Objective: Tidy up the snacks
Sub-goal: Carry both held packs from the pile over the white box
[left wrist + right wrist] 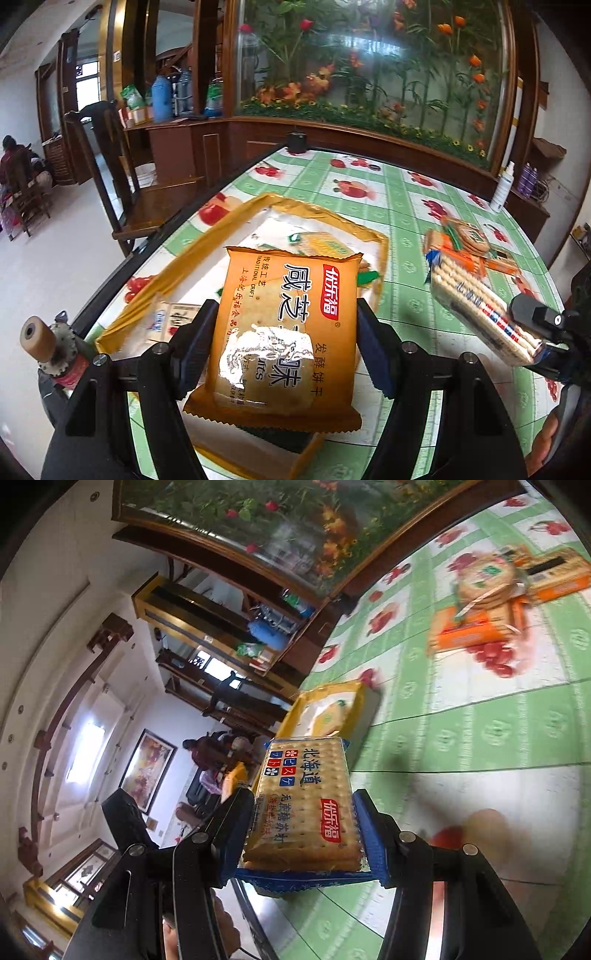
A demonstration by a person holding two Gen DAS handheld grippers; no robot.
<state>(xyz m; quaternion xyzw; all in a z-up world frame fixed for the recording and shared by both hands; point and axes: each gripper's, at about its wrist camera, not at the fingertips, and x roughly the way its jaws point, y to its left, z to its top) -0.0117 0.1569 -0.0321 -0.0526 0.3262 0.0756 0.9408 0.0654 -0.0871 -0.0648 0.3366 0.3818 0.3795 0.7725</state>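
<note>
My left gripper [286,343] is shut on an orange cracker packet [284,332], held above a yellow open box [177,266] on the table. The box holds a round biscuit pack [317,242] and a small sachet [173,317]. My right gripper [301,830] is shut on a clear, blue-edged pack of square crackers [304,805]. That pack [476,302] also shows at the right of the left wrist view, in the air beside the box. The yellow box [332,709] lies ahead of the right gripper.
A pile of orange snack boxes and round biscuits [469,240] lies on the green fruit-print tablecloth [399,206]; the same pile [491,602] shows in the right wrist view. A wooden chair [140,192] stands at the table's left edge. A white spray bottle [503,186] stands far right.
</note>
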